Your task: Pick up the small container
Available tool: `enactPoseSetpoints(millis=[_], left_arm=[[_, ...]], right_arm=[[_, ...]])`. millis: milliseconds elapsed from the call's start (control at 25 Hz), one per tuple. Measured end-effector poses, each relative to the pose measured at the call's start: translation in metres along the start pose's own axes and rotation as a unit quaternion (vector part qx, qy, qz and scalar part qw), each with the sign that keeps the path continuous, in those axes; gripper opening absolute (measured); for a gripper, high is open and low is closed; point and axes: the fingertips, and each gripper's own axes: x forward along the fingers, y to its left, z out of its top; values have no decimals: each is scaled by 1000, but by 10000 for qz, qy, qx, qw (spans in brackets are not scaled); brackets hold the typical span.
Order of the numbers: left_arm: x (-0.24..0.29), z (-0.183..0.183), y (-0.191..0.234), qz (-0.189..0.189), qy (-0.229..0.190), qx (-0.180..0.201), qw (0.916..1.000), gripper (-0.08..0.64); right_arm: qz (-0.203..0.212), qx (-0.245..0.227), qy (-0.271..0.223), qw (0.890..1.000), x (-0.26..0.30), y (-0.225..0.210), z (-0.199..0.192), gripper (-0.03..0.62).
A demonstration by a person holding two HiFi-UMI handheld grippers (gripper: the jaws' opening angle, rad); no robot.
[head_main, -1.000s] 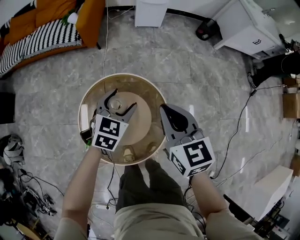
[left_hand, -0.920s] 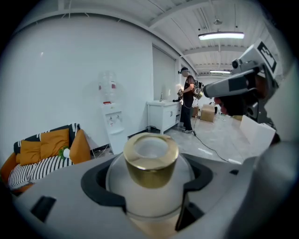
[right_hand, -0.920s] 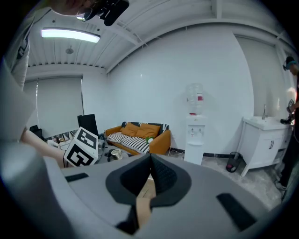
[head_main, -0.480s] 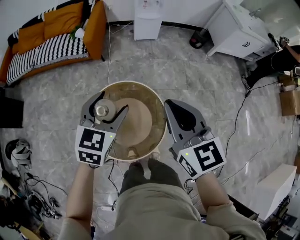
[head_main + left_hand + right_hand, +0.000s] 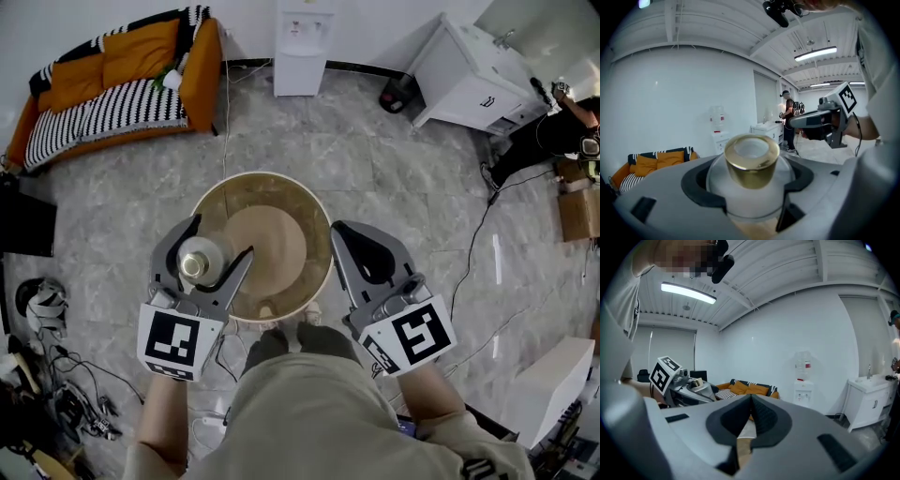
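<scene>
Gold-capped small container [image 5: 194, 262] sits clamped in the jaws of my left gripper [image 5: 221, 237], over the left edge of the round table [image 5: 265, 177], apparently lifted clear. My right gripper [image 5: 338, 230] is closed on nothing.

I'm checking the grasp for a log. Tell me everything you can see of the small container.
The small container is a rounded, frosted whitish jar with a shiny gold collar and pale centre on top. It stands roughly upright, its belly clamped between the jaws of the left gripper; nothing else visibly touches it. In the head view it lies over the left rim of the round table.
</scene>
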Motion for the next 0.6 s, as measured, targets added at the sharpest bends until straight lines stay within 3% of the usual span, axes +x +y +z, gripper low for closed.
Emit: enactPoseSetpoints(millis=[600], left_arm=[[-42,-30,-49,-96,375,-195,9991,339]], right_arm=[[359,-131,431,9983,-24,38,-21,-5]])
